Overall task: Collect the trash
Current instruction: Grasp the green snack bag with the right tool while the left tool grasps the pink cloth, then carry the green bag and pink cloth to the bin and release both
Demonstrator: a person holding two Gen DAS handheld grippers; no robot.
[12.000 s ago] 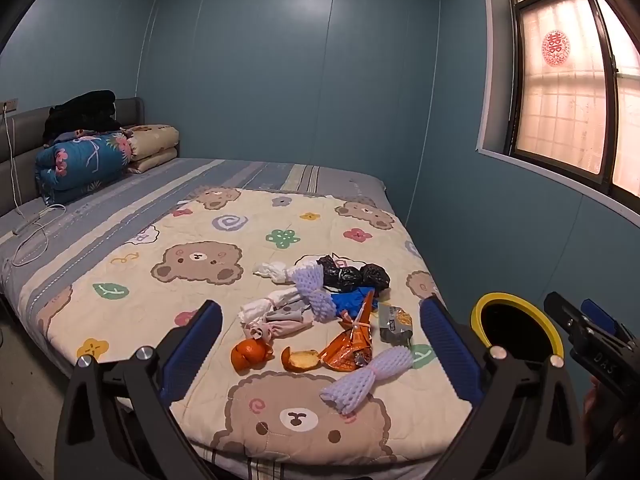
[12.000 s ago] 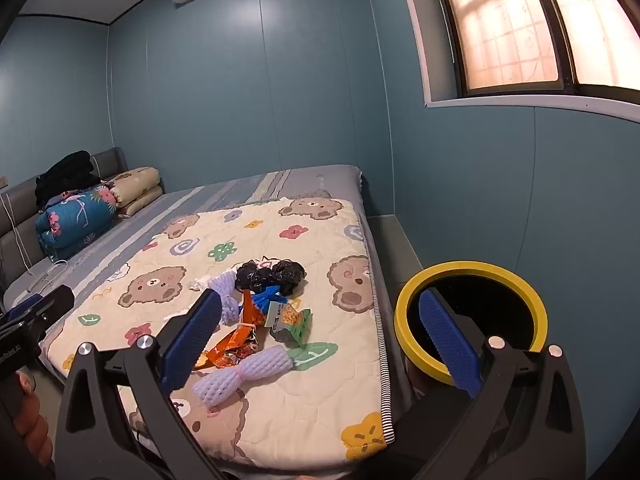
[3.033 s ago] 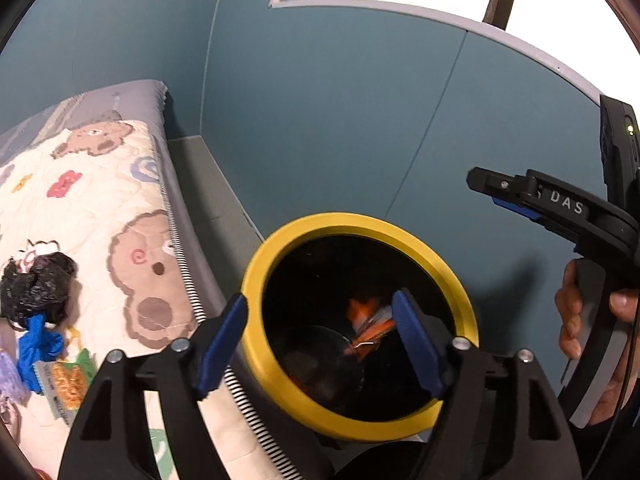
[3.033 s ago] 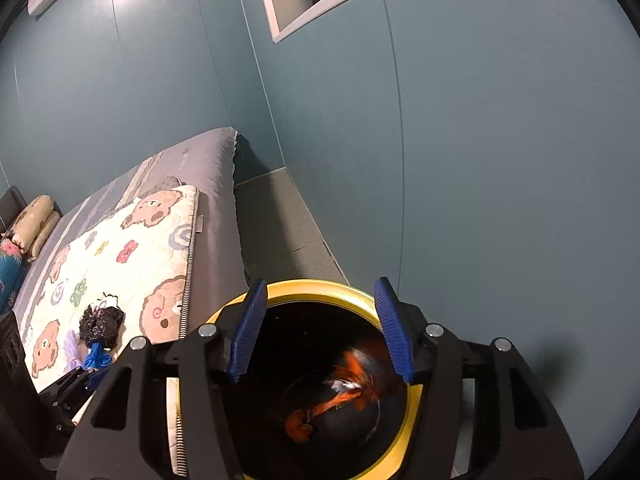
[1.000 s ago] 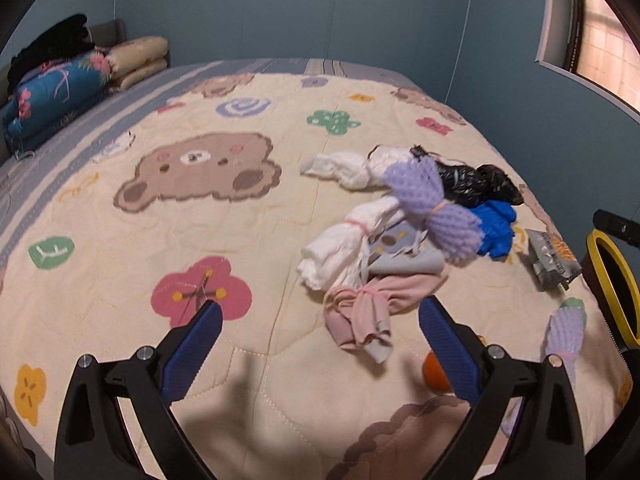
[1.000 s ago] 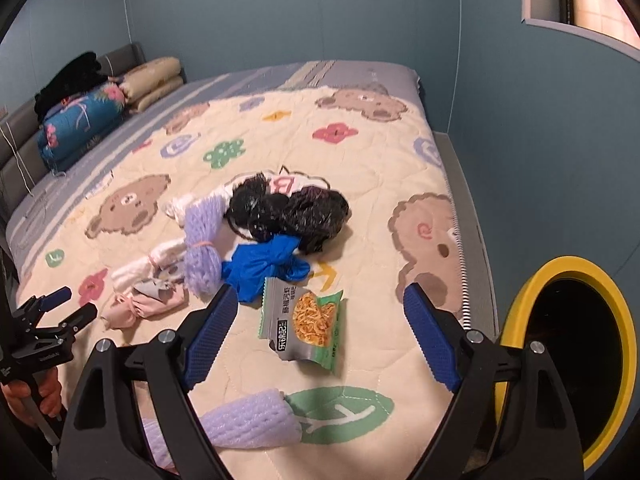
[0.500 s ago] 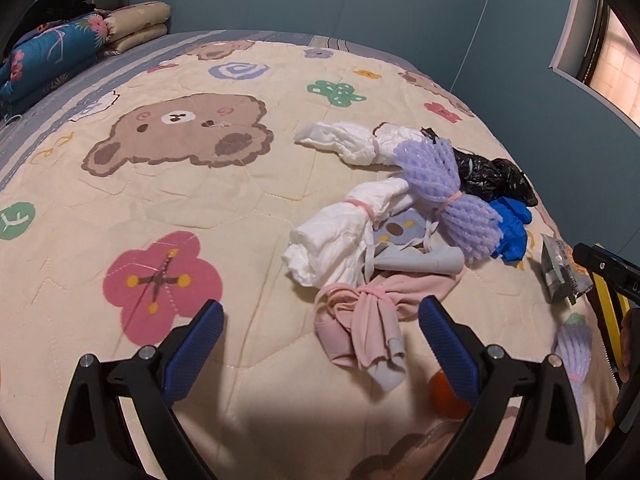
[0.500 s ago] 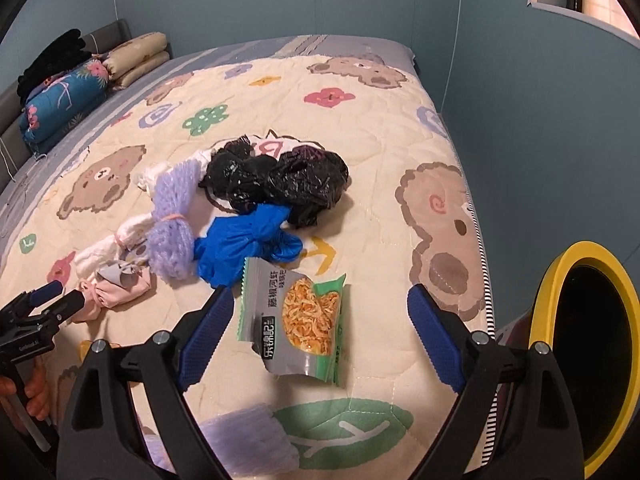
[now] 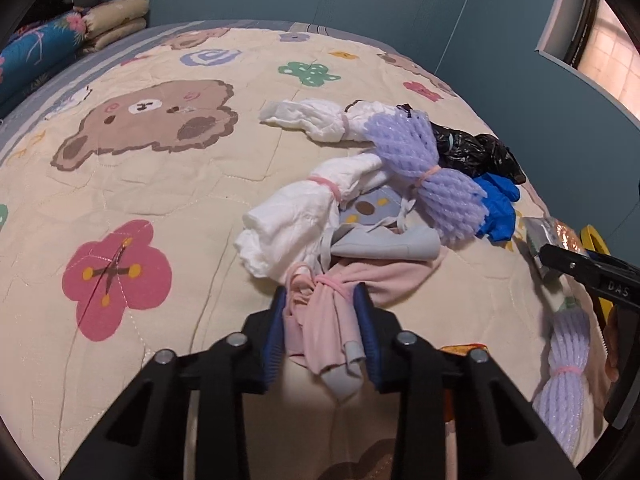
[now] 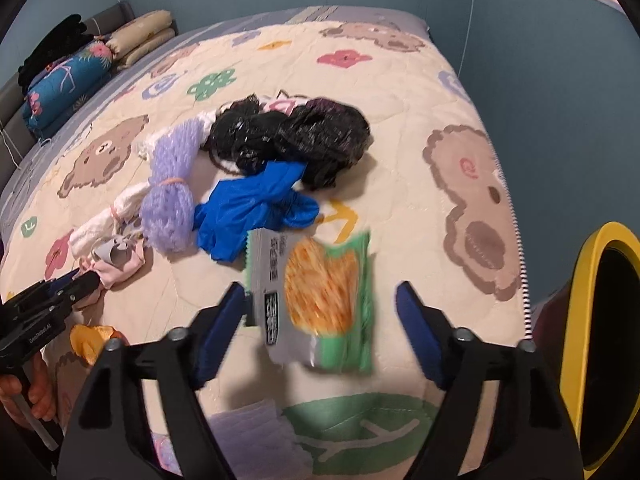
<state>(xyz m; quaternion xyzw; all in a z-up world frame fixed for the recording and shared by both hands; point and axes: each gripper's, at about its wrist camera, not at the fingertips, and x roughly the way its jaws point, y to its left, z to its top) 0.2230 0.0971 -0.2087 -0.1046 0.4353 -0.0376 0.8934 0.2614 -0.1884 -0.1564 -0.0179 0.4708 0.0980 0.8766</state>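
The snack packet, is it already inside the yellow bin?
No, the snack packet lies on the quilt, beside the yellow bin.

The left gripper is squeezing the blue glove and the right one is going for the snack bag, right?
Not quite. In the left wrist view the left gripper is closed on the pink cloth bundle, not the blue glove, which lies untouched farther off. The right gripper is indeed around the snack bag.

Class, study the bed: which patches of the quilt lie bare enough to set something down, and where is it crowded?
Bare: the quilt between the big bear print and the pink flower print, left of the white bundle; also the bear print beside the yellow bin. Crowded: the middle heap around the purple foam net, black bag, blue glove and snack packet.
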